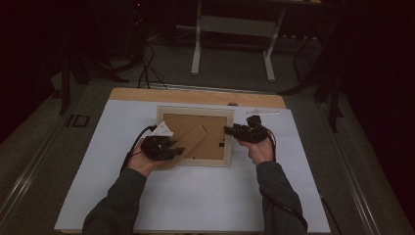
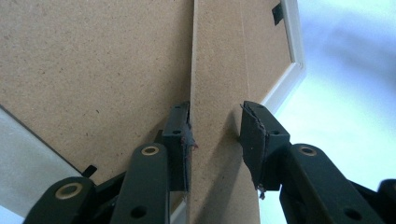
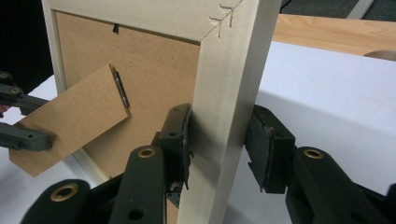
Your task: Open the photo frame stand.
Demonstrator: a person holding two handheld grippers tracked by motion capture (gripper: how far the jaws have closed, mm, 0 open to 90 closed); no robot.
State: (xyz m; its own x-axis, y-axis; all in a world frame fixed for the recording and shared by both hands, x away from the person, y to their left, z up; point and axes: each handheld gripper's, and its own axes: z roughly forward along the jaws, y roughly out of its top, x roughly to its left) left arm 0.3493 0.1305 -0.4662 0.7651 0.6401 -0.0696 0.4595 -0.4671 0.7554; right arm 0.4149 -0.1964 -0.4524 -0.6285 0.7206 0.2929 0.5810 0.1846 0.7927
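While dark floor surrounds it, white table bears a frame.

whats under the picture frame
The picture frame lies back-up on the white sheet covering the table. Its brown backing board and stand flap face up. The frame's front side faces down and is covered, so it cannot be seen.
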